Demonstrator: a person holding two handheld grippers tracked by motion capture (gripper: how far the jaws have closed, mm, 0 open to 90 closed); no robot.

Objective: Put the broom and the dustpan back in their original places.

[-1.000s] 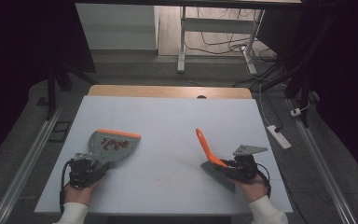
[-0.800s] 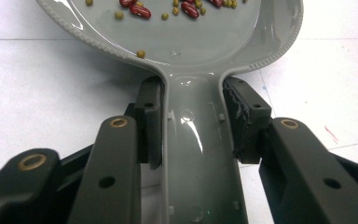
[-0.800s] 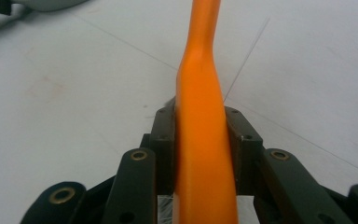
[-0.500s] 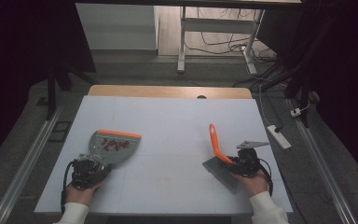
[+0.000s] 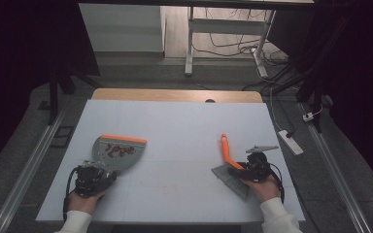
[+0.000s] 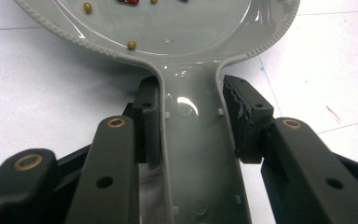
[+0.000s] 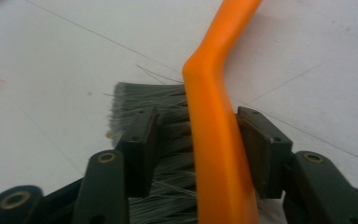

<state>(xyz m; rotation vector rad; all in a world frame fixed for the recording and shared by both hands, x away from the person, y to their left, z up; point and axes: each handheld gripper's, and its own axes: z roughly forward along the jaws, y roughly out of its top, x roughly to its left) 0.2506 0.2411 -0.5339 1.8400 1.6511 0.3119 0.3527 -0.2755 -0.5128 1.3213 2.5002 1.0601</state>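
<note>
A grey dustpan with an orange front lip lies on the white table at the left, with red bits and small beads in it. My left gripper is shut on its handle, a pad on either side. At the right lies a brush with an orange handle and grey bristles resting on the table. My right gripper straddles it. Its jaws have just been opening, and the brush handle now stands between the pads with a gap at the left pad.
The white table top ends in a wooden strip at the far edge. A power strip lies on the floor to the right, and a metal rail runs along the left side. White desk legs stand beyond.
My right hand has moved right and a little down with the brush, and its jaws have opened off the handle. The left gripper and dustpan have stayed put.
</note>
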